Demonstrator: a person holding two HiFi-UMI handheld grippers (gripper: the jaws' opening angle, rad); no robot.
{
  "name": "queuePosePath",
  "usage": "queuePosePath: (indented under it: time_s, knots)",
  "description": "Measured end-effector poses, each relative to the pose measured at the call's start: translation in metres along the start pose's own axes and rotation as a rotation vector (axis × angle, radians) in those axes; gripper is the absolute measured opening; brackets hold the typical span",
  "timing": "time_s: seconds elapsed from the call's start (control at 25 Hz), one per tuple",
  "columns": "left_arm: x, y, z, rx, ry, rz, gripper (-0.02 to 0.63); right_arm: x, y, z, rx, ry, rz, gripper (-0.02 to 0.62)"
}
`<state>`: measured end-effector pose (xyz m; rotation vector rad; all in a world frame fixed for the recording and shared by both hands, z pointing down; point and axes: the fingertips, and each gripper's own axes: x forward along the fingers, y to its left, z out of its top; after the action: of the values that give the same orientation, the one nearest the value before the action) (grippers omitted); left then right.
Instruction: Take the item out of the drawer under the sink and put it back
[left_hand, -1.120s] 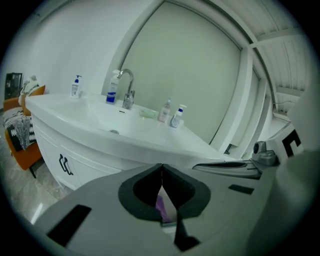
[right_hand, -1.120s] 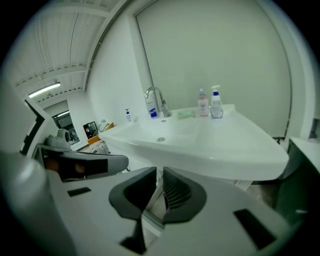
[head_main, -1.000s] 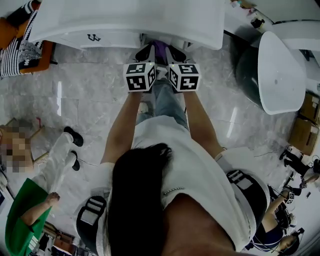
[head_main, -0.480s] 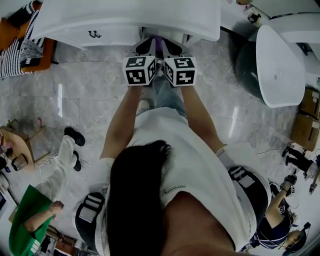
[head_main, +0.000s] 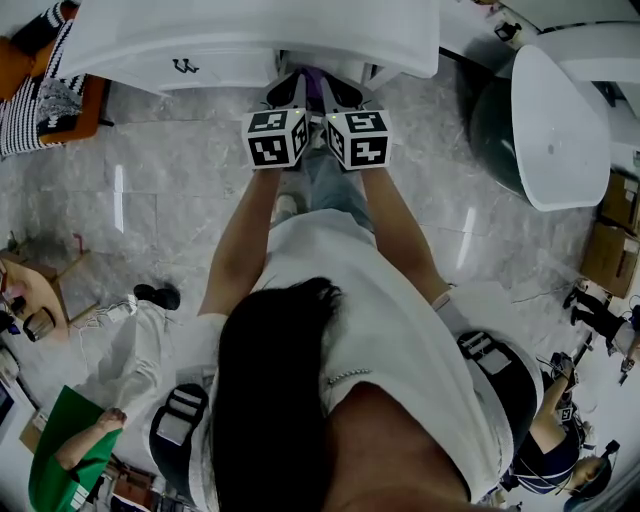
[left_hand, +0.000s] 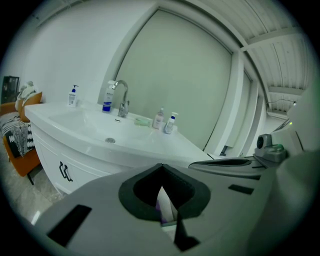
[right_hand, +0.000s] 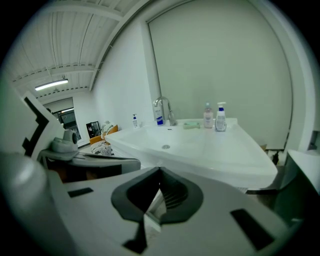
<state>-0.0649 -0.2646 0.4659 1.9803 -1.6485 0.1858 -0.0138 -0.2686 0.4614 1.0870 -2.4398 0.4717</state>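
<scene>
Head view — left hand-held gripper (head_main: 288, 94), right hand-held gripper (head_main: 345, 92) — both clenched at the sink (head_main: 250, 35) edge

Both arms extend forward, side by side. Left gripper (head_main: 289, 93) and right gripper (head_main: 345, 93) point slightly downward, jaws closed.

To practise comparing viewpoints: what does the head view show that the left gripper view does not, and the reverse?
Head view only: the person's arms and a bystander in green. Left gripper view only: the tap, bottles and drain. Both: the white sink counter, its cupboard handle and the purple item.
</scene>
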Motion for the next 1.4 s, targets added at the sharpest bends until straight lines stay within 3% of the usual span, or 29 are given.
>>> queuePosePath:
  time_s: [0.32, 0.4, 0.96, 1.4]
  knots:
    - [0.004, 0.011, -0.013, -0.017, 0.034, 0.029, 0.003, 0.012, -0.009, -0.022, 0.049, 0.07, -0.012, 0.023]
    - [0.004, 0.017, -0.019, -0.028, 0.048, 0.039, 0.003, 0.017, -0.007, -0.03, 0.063, 0.1, 0.012, 0.139]
    - [0.037, 0.062, -0.054, -0.065, 0.146, 0.1, 0.003, 0.076, -0.017, -0.087, 0.076, 0.285, 0.082, 0.247]
    - [0.07, 0.082, -0.08, -0.115, 0.195, 0.146, 0.003, 0.123, -0.033, -0.138, 0.047, 0.435, 0.117, 0.261]
